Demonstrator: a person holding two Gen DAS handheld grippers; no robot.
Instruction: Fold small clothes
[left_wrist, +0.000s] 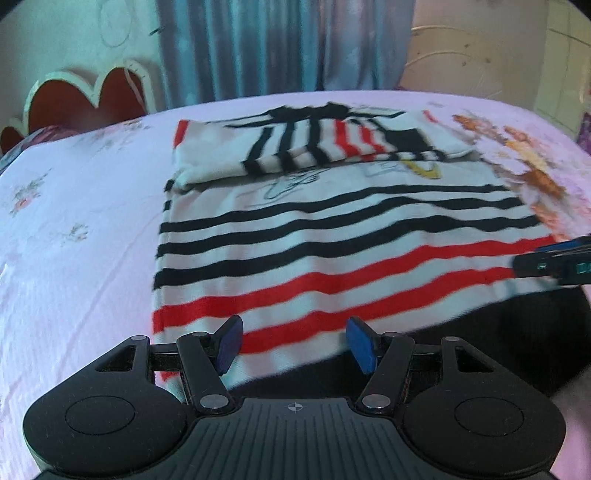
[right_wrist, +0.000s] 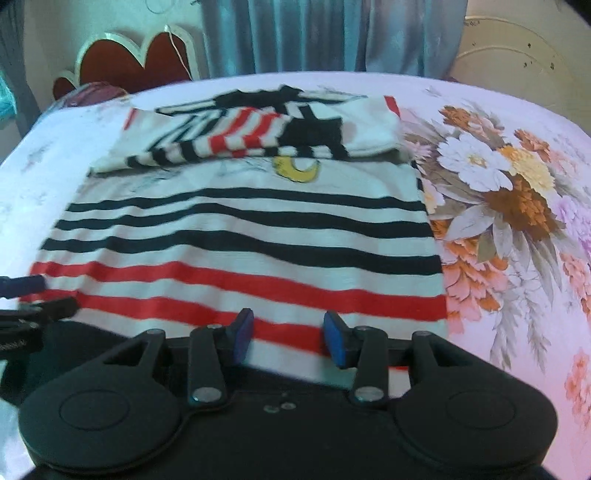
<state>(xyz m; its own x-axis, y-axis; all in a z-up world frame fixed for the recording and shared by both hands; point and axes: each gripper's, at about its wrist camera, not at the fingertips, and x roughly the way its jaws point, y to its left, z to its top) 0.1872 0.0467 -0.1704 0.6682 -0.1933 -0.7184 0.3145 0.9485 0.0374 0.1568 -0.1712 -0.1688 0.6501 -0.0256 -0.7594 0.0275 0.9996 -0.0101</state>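
Observation:
A small white shirt with black and red stripes (left_wrist: 325, 236) lies flat on the bed, its sleeves folded in over the top part (left_wrist: 314, 147). It also fills the right wrist view (right_wrist: 251, 243). My left gripper (left_wrist: 293, 343) is open, its blue pads just above the shirt's near hem at the left side. My right gripper (right_wrist: 288, 339) is open over the near hem at the right side. Neither holds cloth. The right gripper's tip (left_wrist: 554, 260) shows at the right edge of the left wrist view; the left gripper's tip (right_wrist: 33, 295) shows at the left edge of the right wrist view.
The bed sheet (left_wrist: 74, 240) is pale pink with a big flower print (right_wrist: 498, 206) right of the shirt. A red and white headboard (left_wrist: 85, 96) and blue curtains (left_wrist: 277, 48) stand behind. A dark area (left_wrist: 498, 350) lies below the hem.

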